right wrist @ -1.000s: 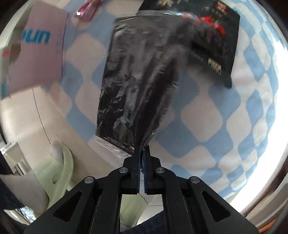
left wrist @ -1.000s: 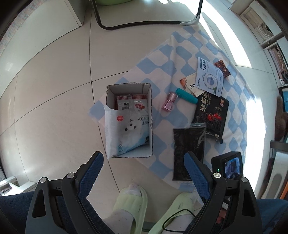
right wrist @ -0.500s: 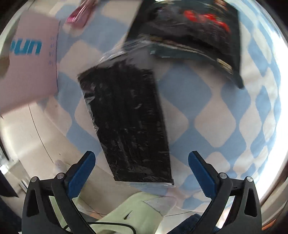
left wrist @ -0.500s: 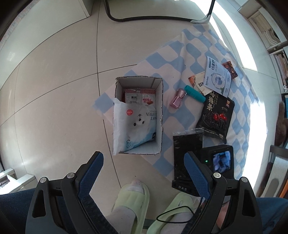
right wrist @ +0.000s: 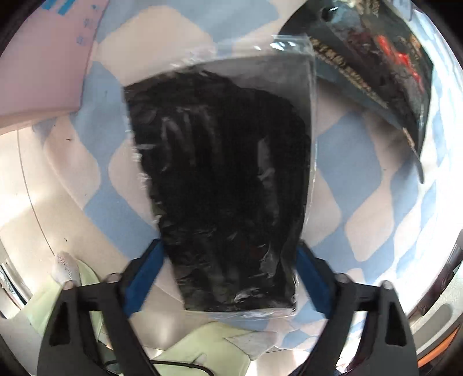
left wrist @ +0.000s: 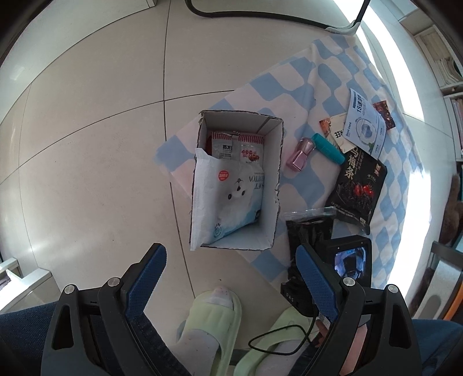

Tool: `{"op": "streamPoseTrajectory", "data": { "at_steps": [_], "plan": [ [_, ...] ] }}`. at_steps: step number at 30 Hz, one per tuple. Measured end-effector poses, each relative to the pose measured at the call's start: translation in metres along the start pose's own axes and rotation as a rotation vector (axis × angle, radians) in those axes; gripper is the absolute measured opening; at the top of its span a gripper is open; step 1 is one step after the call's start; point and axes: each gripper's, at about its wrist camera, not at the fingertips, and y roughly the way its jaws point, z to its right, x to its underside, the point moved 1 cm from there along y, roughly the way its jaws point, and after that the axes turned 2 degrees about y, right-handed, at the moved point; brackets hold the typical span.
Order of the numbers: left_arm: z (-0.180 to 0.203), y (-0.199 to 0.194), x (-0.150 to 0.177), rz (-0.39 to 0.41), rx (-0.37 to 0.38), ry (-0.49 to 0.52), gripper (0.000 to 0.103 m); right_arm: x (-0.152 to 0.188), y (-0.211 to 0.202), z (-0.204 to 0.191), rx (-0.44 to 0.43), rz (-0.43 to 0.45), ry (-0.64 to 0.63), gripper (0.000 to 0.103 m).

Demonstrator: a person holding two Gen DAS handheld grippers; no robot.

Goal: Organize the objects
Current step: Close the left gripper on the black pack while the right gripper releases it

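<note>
A cardboard box (left wrist: 277, 185) stands on a blue-and-white checked cloth (left wrist: 324, 78) and holds a white tissue pack (left wrist: 228, 199) and red snack sachets (left wrist: 237, 147). A black item in a clear bag (right wrist: 225, 185) lies flat on the cloth right of the box; it also shows in the left wrist view (left wrist: 306, 228). My right gripper (right wrist: 228, 274) is open, its jaws straddling the bag's near end. My left gripper (left wrist: 231, 277) is open and empty, high above the floor.
On the cloth lie a pink nail polish bottle (left wrist: 301, 153), a teal tube (left wrist: 328, 149), a black snack pouch (left wrist: 358, 191) and paper sachets (left wrist: 364, 127). Green slippers (left wrist: 214, 326) are below. A chair base (left wrist: 260, 14) stands at the far end.
My right gripper opened and let go of the black bag, which now lies flat on the cloth; the gripper then moved down close over it. The left gripper shifted, so the box sits further right in its view.
</note>
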Motion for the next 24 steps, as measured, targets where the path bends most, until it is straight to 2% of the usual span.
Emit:
{"op": "streamPoseTrajectory", "data": {
  "at_steps": [1,2,5,9,12,15,18,21,22,23,24],
  "plan": [
    [0.001,0.001,0.0,-0.007,0.008,0.003,0.091,0.0,-0.003,0.003,-0.001,-0.004,0.001,0.029],
    [0.002,0.002,-0.001,-0.01,0.019,0.004,0.091,0.001,-0.005,0.006,-0.011,-0.014,0.007,0.019],
    [0.005,0.003,0.003,-0.021,0.055,0.016,0.091,0.003,-0.024,0.02,-0.103,0.023,0.06,0.019],
    [0.01,0.004,0.009,-0.048,0.155,0.04,0.091,0.006,-0.079,0.032,-0.258,0.172,0.117,0.019],
    [0.012,0.002,0.012,-0.055,0.276,0.029,0.091,0.02,-0.113,0.033,-0.449,0.261,0.128,0.02],
    [0.01,0.001,0.014,-0.057,0.386,0.019,0.091,0.035,-0.129,0.026,-0.638,0.295,0.098,0.025],
    [0.003,0.01,0.019,-0.084,0.413,0.013,0.091,0.039,-0.14,0.012,-0.715,0.302,0.076,0.027],
    [-0.007,0.012,0.024,-0.067,0.441,0.02,0.088,0.04,-0.154,-0.001,-0.765,0.336,0.034,0.03],
    [-0.01,0.011,0.025,-0.052,0.438,0.029,0.079,0.041,-0.158,-0.005,-0.779,0.346,0.021,0.032],
    [-0.013,0.009,0.025,-0.039,0.413,0.039,0.033,0.041,-0.16,-0.009,-0.795,0.352,0.009,0.032],
    [-0.018,0.008,0.025,-0.032,0.384,0.042,0.009,0.04,-0.162,-0.012,-0.803,0.354,-0.003,0.034]
  ]
}}
